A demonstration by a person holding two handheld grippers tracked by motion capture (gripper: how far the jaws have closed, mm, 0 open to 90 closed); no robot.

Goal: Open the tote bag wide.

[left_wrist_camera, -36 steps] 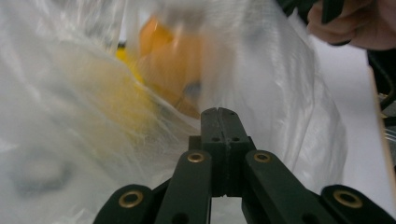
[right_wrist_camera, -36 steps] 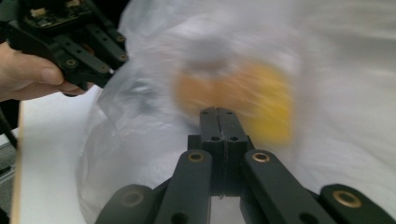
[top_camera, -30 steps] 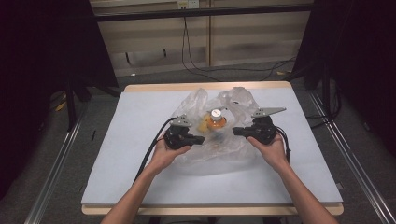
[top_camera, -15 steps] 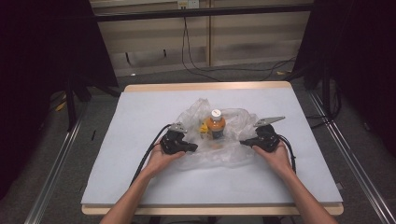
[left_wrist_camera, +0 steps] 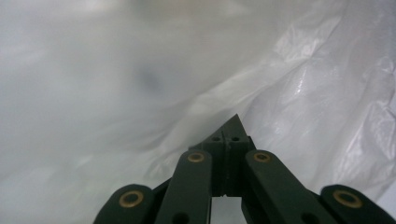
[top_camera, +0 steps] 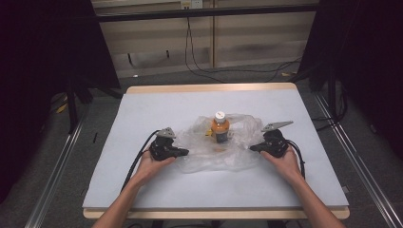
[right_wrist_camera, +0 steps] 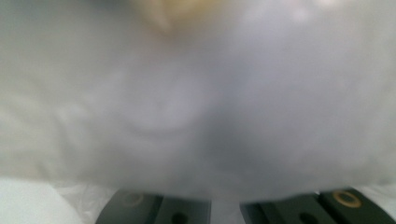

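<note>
Pale bench (top_camera: pixel 142 190) mid-frame: both jaws pinch the plastic bag (top_camera: pixel 209 159), left gripper (top_camera: pixel 183 152) and right gripper (top_camera: pixel 254 148) at opposite edges; a tug could topple the upright bottle (top_camera: pixel 220 128)

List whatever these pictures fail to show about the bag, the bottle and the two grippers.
- Right gripper jaw tips: the right gripper view is blurred, clear plastic bag covering them.
- Bottle label: too small in the high view.
- Left gripper pinch on the film: not clear.
</note>
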